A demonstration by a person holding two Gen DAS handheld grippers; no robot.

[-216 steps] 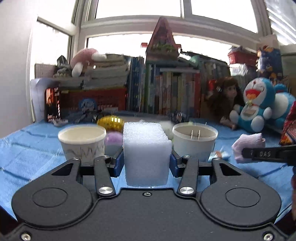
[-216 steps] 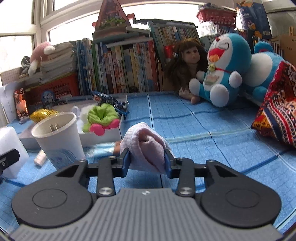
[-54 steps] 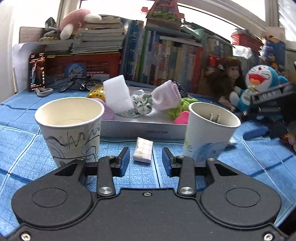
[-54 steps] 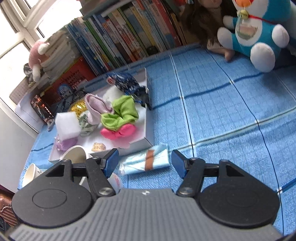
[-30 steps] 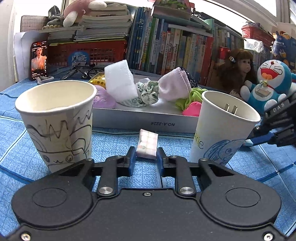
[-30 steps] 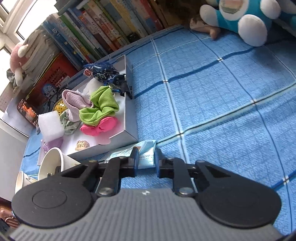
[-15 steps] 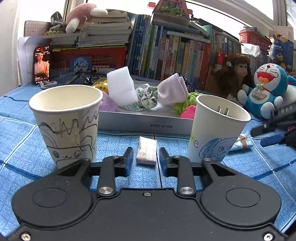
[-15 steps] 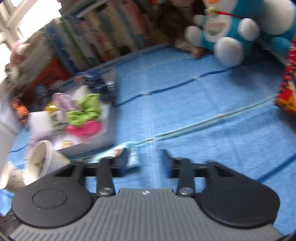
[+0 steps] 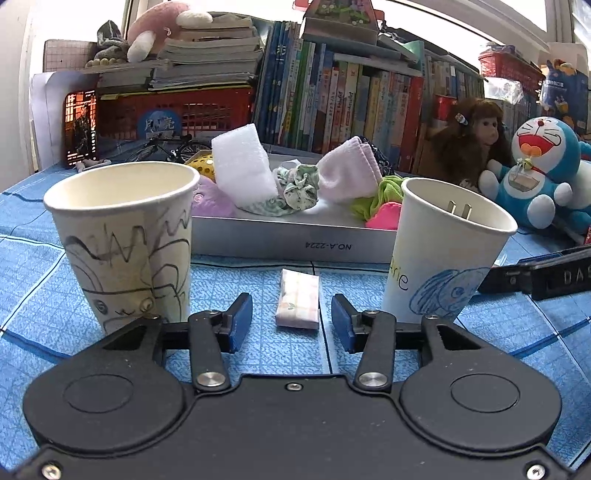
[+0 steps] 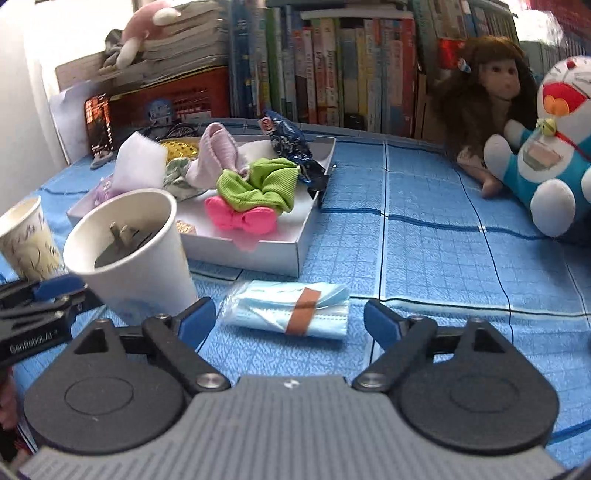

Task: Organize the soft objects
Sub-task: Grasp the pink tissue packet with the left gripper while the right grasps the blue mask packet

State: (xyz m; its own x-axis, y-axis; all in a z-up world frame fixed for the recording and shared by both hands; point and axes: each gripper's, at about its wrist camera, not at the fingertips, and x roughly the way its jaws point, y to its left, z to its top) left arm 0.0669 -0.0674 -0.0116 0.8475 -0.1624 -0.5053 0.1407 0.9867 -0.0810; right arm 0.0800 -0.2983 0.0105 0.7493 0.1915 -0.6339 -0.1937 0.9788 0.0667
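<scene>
A bright window (image 9: 443, 22) backlights a row of books (image 9: 332, 96) behind the blue checked tablecloth (image 10: 424, 229).

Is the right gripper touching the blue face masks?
Apart. The right wrist view shows the right gripper open, blue cloth visible between each fingertip and the face mask pack.

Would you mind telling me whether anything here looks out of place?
Yes: a tissue pack and a bundle of face masks lie on the blue cloth, outside the tray holding the other soft things.

A small tissue pack (image 9: 298, 303) and a banded blue mask bundle (image 10: 291, 309) lie flat before the filled tray (image 9: 280, 236).
</scene>
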